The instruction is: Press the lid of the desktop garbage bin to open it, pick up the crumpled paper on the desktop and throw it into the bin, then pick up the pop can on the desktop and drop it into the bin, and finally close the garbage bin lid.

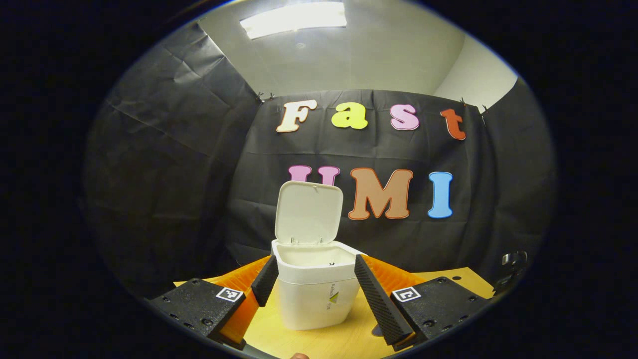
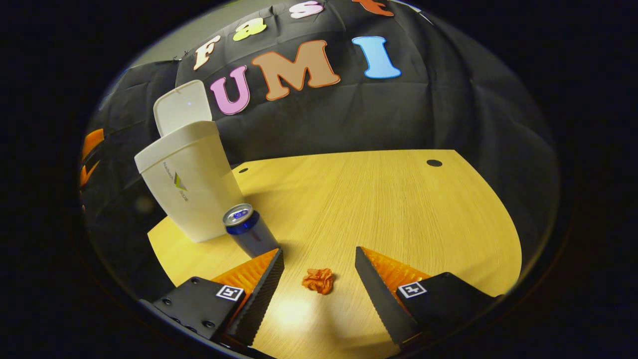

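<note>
The white desktop bin (image 1: pixel 313 294) stands on the wooden table with its lid (image 1: pixel 308 212) flipped up. My left gripper (image 1: pixel 313 279) is open, its fingers level with the bin's rim on either side and not touching it. In the right gripper view the bin (image 2: pixel 192 187) stands at the left with its raised lid (image 2: pixel 180 106). A blue pop can (image 2: pixel 247 232) stands upright just in front of it. A small orange crumpled paper (image 2: pixel 318 280) lies on the table between the spread fingers of my open right gripper (image 2: pixel 319 276), which hovers above it.
The wooden table (image 2: pixel 389 209) stretches wide to the right of the paper, with two small dark holes (image 2: pixel 434 163) near its far edge. Black cloth walls close the booth behind and at the sides. A dark fixture (image 1: pixel 513 269) sits at the table's far right.
</note>
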Available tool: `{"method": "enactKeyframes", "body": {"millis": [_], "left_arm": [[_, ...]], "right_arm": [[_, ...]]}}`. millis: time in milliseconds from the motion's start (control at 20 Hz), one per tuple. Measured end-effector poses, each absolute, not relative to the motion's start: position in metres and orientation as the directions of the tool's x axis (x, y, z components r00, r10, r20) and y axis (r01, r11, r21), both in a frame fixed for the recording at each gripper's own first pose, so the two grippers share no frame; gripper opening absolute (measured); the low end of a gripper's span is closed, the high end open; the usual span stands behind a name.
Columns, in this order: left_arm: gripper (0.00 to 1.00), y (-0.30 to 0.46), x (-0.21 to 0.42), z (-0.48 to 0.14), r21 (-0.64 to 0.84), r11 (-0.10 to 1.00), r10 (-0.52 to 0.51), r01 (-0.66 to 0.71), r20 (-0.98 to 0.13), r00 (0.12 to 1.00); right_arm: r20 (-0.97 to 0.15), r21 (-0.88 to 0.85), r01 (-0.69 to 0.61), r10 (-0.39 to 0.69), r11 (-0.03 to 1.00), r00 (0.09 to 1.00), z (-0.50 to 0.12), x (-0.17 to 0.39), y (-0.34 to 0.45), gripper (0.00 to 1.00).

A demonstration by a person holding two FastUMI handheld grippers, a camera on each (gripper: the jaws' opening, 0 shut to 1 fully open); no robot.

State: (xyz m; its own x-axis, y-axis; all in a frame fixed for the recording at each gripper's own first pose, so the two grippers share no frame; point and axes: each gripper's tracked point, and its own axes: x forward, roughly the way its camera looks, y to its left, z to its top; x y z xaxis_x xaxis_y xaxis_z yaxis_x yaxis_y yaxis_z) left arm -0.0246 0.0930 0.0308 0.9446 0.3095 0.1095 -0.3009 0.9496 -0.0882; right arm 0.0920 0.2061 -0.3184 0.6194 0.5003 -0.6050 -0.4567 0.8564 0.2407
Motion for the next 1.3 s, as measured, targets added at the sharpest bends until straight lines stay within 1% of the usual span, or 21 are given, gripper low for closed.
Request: {"method": "enactKeyframes", "body": {"millis": [150,200,250,300,350,400,450,550,650,700,750,800,850,900,950,1000,1050,1100,1300], "left_arm": [[0.92,0.097,-0.026,0.022,-0.072,0.945,0.324,-0.318,0.083,0.942],[0.92,0.099,-0.025,0.018,-0.069,0.944,0.326,-0.321,0.07,0.943],[0.92,0.1,-0.025,0.015,-0.07,0.943,0.328,-0.324,0.059,0.943],[0.93,0.102,-0.025,0.013,-0.074,0.942,0.331,-0.327,0.05,0.942],[0.92,0.105,-0.024,0.012,-0.08,0.941,0.333,-0.329,0.044,0.942],[0.92,0.105,-0.023,0.01,-0.084,0.941,0.333,-0.329,0.038,0.942],[0.92,0.106,-0.022,0.007,-0.085,0.942,0.329,-0.326,0.028,0.944],[0.92,0.109,-0.02,0.001,-0.081,0.943,0.325,-0.324,0.008,0.946],[0.93,0.11,-0.019,-0.004,-0.084,0.943,0.322,-0.321,-0.007,0.947],[0.93,0.11,-0.019,-0.005,-0.089,0.944,0.318,-0.318,-0.011,0.948],[0.93,0.11,-0.019,-0.007,-0.093,0.944,0.315,-0.315,-0.015,0.949],[0.93,0.11,-0.019,-0.007,-0.095,0.945,0.312,-0.312,-0.017,0.95],[0.93,0.11,-0.017,-0.009,-0.094,0.946,0.308,-0.309,-0.021,0.951],[0.92,0.109,-0.017,-0.012,-0.092,0.948,0.305,-0.306,-0.028,0.952],[0.92,0.109,-0.017,-0.015,-0.09,0.949,0.3,-0.302,-0.037,0.953],[0.93,0.108,-0.017,-0.018,-0.091,0.95,0.295,-0.298,-0.046,0.954],[0.92,0.108,-0.017,-0.02,-0.092,0.951,0.29,-0.294,-0.052,0.956],[0.92,0.107,-0.017,-0.021,-0.095,0.952,0.286,-0.29,-0.056,0.957],[0.93,0.106,-0.016,-0.023,-0.11,0.953,0.277,-0.281,-0.058,0.959]], "right_arm": [[-0.644,0.218,-0.482,0.496,0.849,0.582,-0.34,0.09,0.218,0.96],[-0.66,0.211,-0.493,0.495,0.844,0.565,-0.346,0.088,0.222,0.94],[-0.676,0.204,-0.499,0.49,0.842,0.55,-0.352,0.086,0.225,0.96],[-0.691,0.198,-0.504,0.484,0.841,0.536,-0.358,0.086,0.228,0.94],[-0.705,0.193,-0.505,0.477,0.841,0.525,-0.361,0.083,0.229,0.96],[-0.715,0.191,-0.509,0.474,0.84,0.514,-0.364,0.081,0.232,0.94],[-0.724,0.185,-0.514,0.47,0.838,0.505,-0.368,0.079,0.232,0.97],[-0.739,0.168,-0.527,0.46,0.833,0.493,-0.373,0.076,0.236,0.97],[-0.747,0.148,-0.539,0.451,0.829,0.489,-0.38,0.073,0.237,0.83],[-0.756,0.135,-0.544,0.441,0.828,0.484,-0.384,0.072,0.237,0.72],[-0.768,0.124,-0.547,0.429,0.828,0.476,-0.389,0.07,0.237,0.68],[-0.765,0.11,-0.548,0.423,0.829,0.485,-0.388,0.071,0.237,0.6],[-0.76,0.104,-0.547,0.421,0.831,0.495,-0.386,0.073,0.237,0.6],[-0.758,0.099,-0.539,0.414,0.837,0.504,-0.383,0.075,0.237,0.48],[-0.763,0.097,-0.536,0.409,0.839,0.501,-0.382,0.074,0.237,0.4],[-0.766,0.092,-0.534,0.402,0.841,0.501,-0.38,0.075,0.237,0.35],[-0.767,0.084,-0.537,0.398,0.839,0.503,-0.38,0.075,0.237,0.33],[-0.763,0.069,-0.543,0.395,0.837,0.511,-0.375,0.077,0.236,0.29],[-0.707,0.027,-0.572,0.421,0.82,0.569,-0.334,0.09,0.241,0.28]]}}
